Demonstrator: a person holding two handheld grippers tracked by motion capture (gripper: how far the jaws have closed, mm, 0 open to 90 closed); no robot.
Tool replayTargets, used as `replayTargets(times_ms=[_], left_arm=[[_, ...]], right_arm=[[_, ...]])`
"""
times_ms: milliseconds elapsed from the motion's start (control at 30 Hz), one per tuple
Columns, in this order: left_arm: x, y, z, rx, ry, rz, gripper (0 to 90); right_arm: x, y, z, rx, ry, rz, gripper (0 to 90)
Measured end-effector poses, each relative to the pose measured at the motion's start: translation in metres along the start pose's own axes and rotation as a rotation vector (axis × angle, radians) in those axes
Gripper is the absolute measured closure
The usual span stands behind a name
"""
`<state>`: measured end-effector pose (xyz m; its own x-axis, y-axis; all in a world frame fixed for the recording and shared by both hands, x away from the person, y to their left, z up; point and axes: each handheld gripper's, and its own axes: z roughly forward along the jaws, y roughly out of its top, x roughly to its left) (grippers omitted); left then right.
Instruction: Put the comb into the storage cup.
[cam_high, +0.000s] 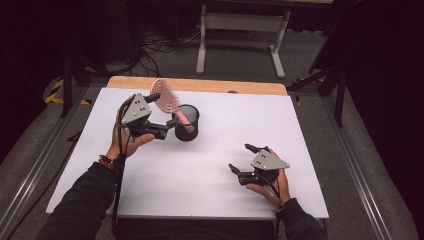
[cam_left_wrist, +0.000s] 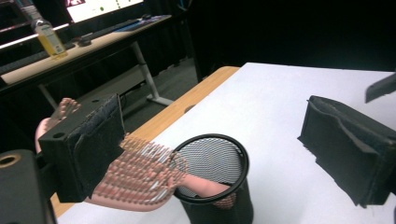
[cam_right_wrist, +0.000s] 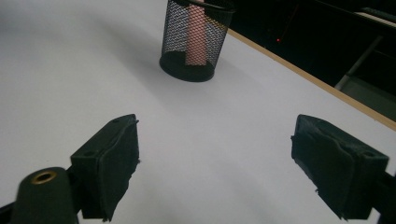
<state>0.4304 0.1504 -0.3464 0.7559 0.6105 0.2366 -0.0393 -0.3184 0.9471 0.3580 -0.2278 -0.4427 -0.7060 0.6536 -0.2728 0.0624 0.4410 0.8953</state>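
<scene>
A pink hairbrush (cam_high: 164, 95) stands handle-down in a black mesh cup (cam_high: 186, 122) at the back left of the white table (cam_high: 215, 190), its bristled head leaning out to the left. My left gripper (cam_high: 165, 109) is open, its jaws wide apart on either side of the brush head. In the left gripper view the brush (cam_left_wrist: 140, 177) lies against the left jaw and the cup (cam_left_wrist: 233, 210) sits between the jaws. My right gripper (cam_high: 240, 157) rests open at the front right with nothing between its jaws; its view shows the cup (cam_right_wrist: 194, 42) and the pink handle (cam_right_wrist: 196, 32) farther off.
A wooden strip (cam_high: 200, 85) runs along the table's far edge. Behind it stand white desk legs (cam_high: 240, 30) and cables on the floor. A desk with a bottle (cam_left_wrist: 49, 35) is off to the side.
</scene>
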Motion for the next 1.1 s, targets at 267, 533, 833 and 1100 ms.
replayTargets(times_ms=[267,533,833,1100], left_arm=[[-0.010,-0.003,-0.005,-0.008,-0.019,0.033,8.4],[-0.020,-0.005,-0.010,-0.015,-0.039,0.047,8.1],[-0.027,-0.008,-0.013,-0.016,-0.060,0.065,8.0],[-0.031,-0.013,-0.018,0.000,-0.077,0.071,6.8]], right_arm=[[0.001,0.001,-0.001,-0.013,-0.013,0.003,14.6],[0.002,0.002,-0.003,-0.030,-0.016,0.001,13.9],[0.004,0.006,-0.006,-0.048,-0.021,-0.004,12.2],[0.006,0.008,-0.007,-0.065,-0.022,-0.009,12.8]])
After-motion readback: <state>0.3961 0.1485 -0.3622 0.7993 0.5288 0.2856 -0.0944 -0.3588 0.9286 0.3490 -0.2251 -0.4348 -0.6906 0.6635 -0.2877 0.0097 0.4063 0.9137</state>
